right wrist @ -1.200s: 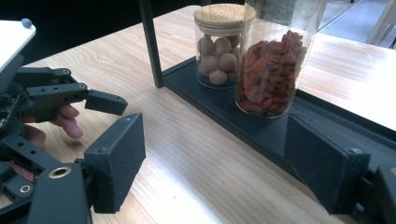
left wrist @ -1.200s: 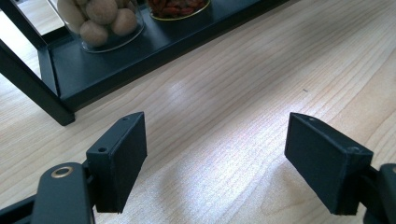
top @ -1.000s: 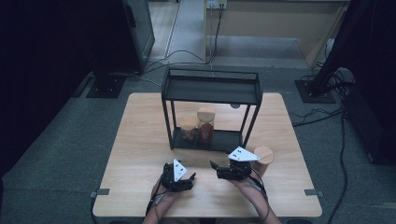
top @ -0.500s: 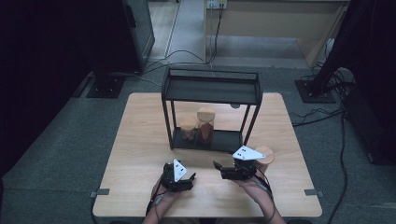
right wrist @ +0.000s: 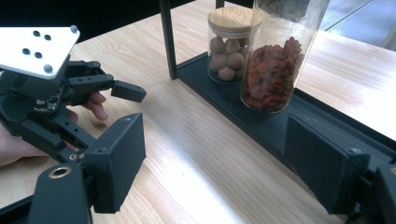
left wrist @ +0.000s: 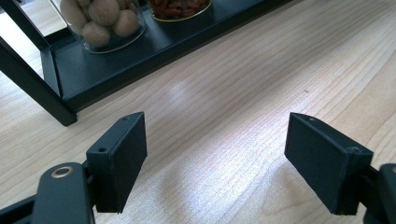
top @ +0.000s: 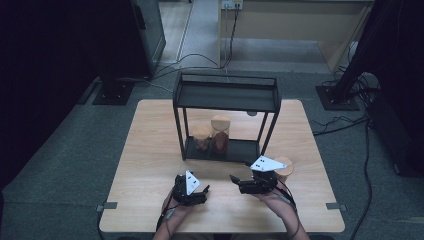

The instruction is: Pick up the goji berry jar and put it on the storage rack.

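Two glass jars [top: 211,136] sit on the black metal shelf [top: 225,149]; a wooden-lidded jar [top: 284,168] waits beside my empty, open right claw [top: 239,183].

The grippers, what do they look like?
Both the left gripper and the right gripper are black metal, each topped by a pale grey three-cornered plate with dark dots. Their fingers end in flat black pads. Thin dark cables trail back along the forearms.

A short clear glass jar with a bamboo lid [top: 284,168] stands upright on the pale wooden bench [top: 150,150]. It sits just beside the right claw [top: 239,184], at its two o'clock, outside the black metal rack [top: 225,95].
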`<action>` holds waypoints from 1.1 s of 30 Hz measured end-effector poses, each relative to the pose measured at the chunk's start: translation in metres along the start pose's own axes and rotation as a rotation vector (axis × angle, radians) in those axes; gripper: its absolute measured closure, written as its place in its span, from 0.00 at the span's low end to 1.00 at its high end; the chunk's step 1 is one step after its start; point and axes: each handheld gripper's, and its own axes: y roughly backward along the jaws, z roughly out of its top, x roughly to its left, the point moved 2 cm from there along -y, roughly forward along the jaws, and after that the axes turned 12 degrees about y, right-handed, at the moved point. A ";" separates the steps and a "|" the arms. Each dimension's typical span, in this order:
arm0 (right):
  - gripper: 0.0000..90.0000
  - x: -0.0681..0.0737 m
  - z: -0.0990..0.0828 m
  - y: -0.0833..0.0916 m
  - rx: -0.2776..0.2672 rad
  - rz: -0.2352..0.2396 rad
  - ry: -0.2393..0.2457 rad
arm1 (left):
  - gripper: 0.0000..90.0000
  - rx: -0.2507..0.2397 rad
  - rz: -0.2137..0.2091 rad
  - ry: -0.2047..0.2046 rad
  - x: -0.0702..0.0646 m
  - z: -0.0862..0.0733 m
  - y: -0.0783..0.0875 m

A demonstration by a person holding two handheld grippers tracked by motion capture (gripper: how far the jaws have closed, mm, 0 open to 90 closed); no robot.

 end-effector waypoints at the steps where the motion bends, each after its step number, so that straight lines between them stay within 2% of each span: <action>1: 0.23 0.000 0.000 0.001 -0.001 0.000 0.002 | 0.23 0.000 0.000 0.000 0.000 0.000 0.000; 7: 0.23 -0.004 0.004 0.006 0.000 0.027 0.003 | 0.23 -0.001 0.000 0.001 0.000 0.000 0.000; 15: 0.23 -0.009 0.007 0.015 0.017 0.030 0.010 | 0.23 -0.002 0.001 0.002 0.000 0.000 0.000; 18: 0.23 -0.012 0.008 0.019 0.008 0.039 0.018 | 0.23 -0.001 0.001 0.001 0.000 0.000 0.000; 26: 0.23 -0.009 0.017 0.024 0.031 0.067 0.052 | 0.23 0.001 0.002 0.000 0.000 0.000 0.000; 33: 0.23 -0.008 0.020 0.030 0.031 0.065 0.068 | 0.23 0.002 0.003 -0.002 -0.001 0.000 0.000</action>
